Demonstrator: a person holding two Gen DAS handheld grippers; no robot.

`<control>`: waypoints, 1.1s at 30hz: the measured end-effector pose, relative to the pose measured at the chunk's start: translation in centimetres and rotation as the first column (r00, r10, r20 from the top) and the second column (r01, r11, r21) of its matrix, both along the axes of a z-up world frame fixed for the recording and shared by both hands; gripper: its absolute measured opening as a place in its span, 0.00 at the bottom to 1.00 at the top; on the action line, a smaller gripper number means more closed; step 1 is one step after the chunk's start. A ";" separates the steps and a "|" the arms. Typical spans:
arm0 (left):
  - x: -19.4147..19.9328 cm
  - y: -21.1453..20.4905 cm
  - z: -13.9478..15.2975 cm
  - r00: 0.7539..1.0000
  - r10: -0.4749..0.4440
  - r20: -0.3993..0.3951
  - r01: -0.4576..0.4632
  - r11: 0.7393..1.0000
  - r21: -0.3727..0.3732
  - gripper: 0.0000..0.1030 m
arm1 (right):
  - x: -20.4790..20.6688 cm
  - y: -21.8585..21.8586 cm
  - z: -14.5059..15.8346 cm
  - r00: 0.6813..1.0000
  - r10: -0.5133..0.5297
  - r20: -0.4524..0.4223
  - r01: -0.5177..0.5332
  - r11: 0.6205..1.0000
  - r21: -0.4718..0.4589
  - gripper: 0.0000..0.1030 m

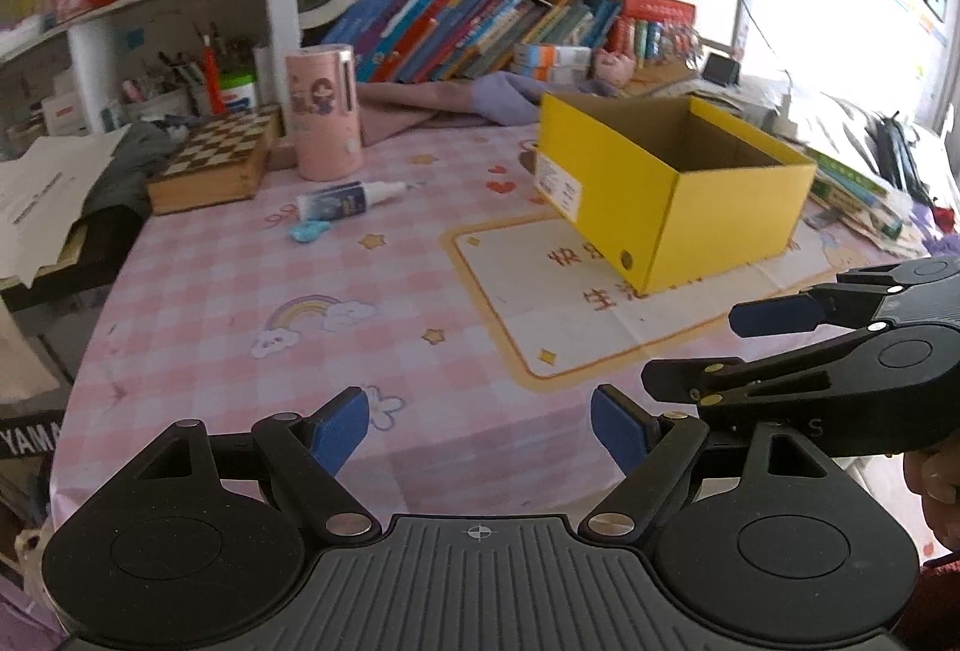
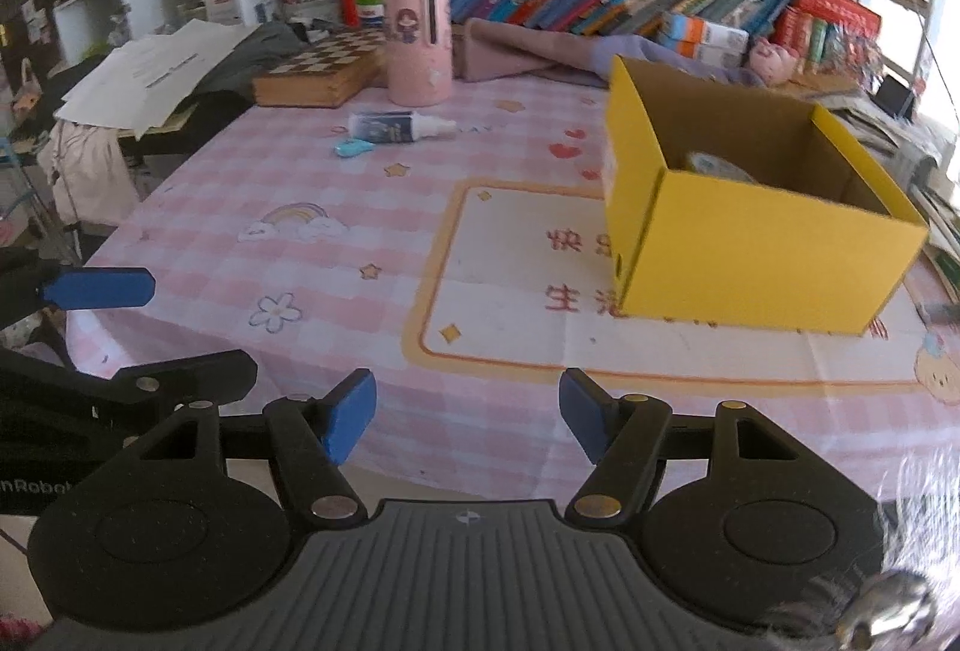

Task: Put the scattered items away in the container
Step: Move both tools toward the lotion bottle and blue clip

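Here the open yellow cardboard box [image 2: 762, 237] serves as landmark: well to its left, near the pink cylindrical canister [image 2: 418, 45], lie a small white squeeze bottle with a dark blue label [image 2: 399, 126] and, just in front of it, a little light-blue plastic piece [image 2: 354, 147]. Something round already sits inside the box, but it is too blurred to name. The left gripper [image 1: 480, 429] and right gripper [image 2: 468, 420] both hover over the near table edge, jaws apart, holding nothing. The bottle looks light, smooth and prone to roll, so its labelled middle seems the safest place for 2 pads; the blue piece looks flat and fiddly
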State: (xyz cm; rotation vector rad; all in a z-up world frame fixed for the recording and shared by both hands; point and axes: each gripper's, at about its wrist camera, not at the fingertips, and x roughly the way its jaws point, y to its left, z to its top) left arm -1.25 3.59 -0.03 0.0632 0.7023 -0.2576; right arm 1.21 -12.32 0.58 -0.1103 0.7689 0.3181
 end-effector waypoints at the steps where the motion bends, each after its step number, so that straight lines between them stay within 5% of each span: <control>1: 0.0 0.1 0.0 1.000 0.005 0.002 -0.005 1.000 -0.001 0.81 | 0.1 0.1 0.1 1.000 0.005 0.002 -0.005 1.000 -0.001 0.64; 33: 9.3 3.1 -0.9 0.989 0.144 -0.018 -0.144 0.989 0.019 0.81 | 11.7 3.8 -0.8 0.993 0.118 -0.022 -0.117 0.993 0.012 0.64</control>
